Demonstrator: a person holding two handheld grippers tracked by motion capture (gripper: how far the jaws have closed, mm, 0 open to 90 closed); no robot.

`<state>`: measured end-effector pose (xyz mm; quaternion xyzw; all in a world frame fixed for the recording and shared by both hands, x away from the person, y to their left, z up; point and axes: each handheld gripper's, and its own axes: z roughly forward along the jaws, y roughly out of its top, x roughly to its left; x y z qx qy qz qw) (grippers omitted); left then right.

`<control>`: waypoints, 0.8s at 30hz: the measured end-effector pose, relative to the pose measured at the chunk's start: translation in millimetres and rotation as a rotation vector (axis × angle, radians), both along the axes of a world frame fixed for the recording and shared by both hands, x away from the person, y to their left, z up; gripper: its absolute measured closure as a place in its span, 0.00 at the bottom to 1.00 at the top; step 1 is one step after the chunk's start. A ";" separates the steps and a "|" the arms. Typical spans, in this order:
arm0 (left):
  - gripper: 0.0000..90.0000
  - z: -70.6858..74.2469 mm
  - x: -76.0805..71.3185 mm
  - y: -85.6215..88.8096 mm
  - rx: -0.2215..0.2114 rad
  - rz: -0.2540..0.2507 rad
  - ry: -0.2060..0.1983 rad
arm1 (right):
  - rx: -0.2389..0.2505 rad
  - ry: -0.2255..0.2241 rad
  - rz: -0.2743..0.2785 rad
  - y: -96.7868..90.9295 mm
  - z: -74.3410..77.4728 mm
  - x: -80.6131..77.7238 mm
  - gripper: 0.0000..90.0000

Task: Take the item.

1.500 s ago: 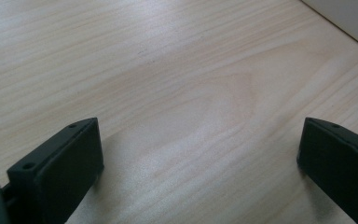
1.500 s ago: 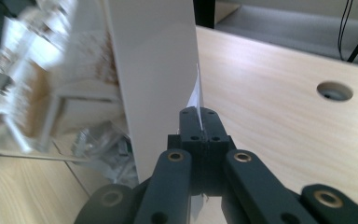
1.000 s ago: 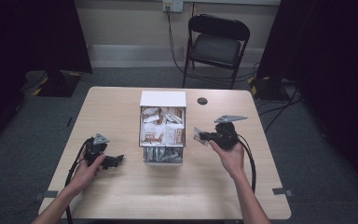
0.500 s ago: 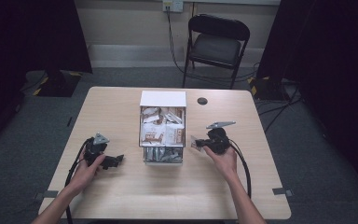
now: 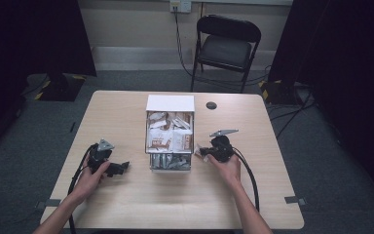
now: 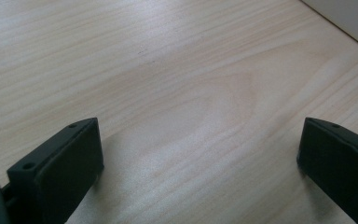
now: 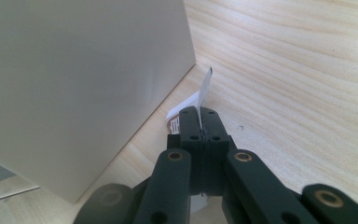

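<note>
Left gripper [image 5: 118, 167] low over bare table [image 5: 126, 204], left of box [image 5: 170, 104], jaws spread wide, nothing between them. Right gripper [image 5: 202, 151] just beside box's right wall, jaws pressed together, pinching thin white packet [image 7: 204, 89]; packet edge sticks up past jaw tips. Box mid-table, full of white and brown packets [image 5: 168, 131]. Chair [image 5: 227, 46] beyond table.

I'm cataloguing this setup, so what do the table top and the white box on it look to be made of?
The table top looks like pale wood or wood-look laminate with a matte finish: grain lines run across it. The white box seems to be smooth matte card or thin board, judging by its flat, plain wall; its exact material is uncertain.
</note>
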<state>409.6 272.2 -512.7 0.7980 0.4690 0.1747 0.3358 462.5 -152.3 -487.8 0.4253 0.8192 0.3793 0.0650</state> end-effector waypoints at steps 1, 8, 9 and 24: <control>0.00 0.0 0.0 0.0 0.000 0.000 0.000 | -0.002 0.000 0.000 0.3 -0.2 0.1 1.00; 0.00 0.0 0.0 0.0 0.000 0.000 0.000 | -0.024 -0.010 -0.014 1.5 -5.0 1.9 0.98; 0.00 0.0 0.0 0.0 -0.001 0.001 0.000 | -0.023 -0.011 -0.016 1.2 -5.7 2.2 0.98; 0.00 0.0 0.0 0.0 0.000 0.000 0.000 | -0.051 -0.025 -0.066 -2.4 -7.2 5.7 0.63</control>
